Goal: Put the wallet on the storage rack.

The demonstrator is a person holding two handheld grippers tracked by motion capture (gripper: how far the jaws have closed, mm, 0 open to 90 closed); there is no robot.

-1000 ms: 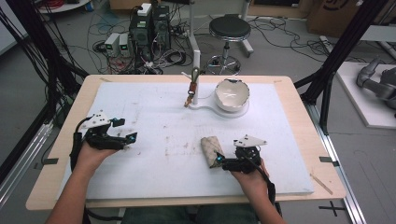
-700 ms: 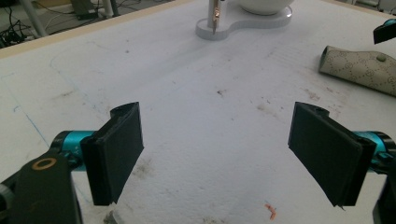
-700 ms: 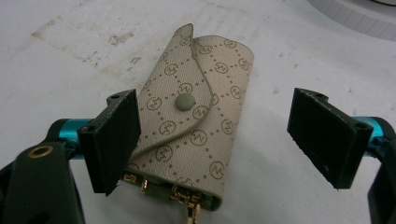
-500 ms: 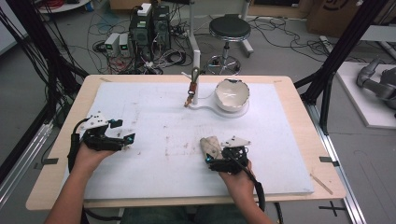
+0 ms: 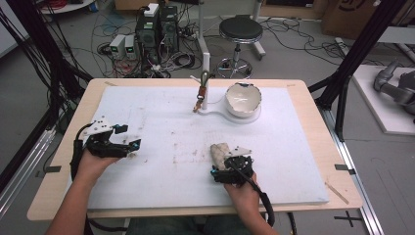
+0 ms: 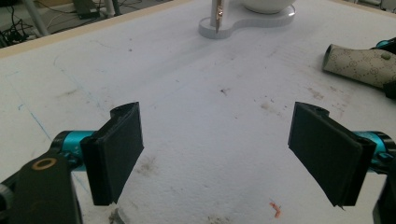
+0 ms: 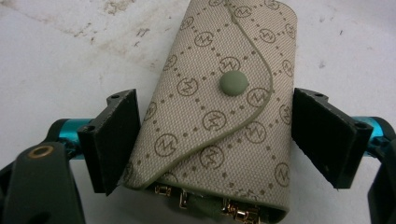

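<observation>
A beige patterned key pouch [image 7: 219, 116] lies flat on the white counter [image 5: 161, 112], near of the white bowl [image 5: 242, 98] and well apart from it. The right gripper [image 7: 215, 135] straddles the pouch with its fingers [image 7: 114, 140] spread wide, one on each side; the left one looks to be just touching the pouch's edge, the other stands clear. Gold hooks [image 7: 233, 212] peek from the pouch's near end. Far to the pouch's left, the left gripper [image 6: 224, 149] sits low over bare counter, fingers [image 6: 119, 149] wide apart and holding nothing.
</observation>
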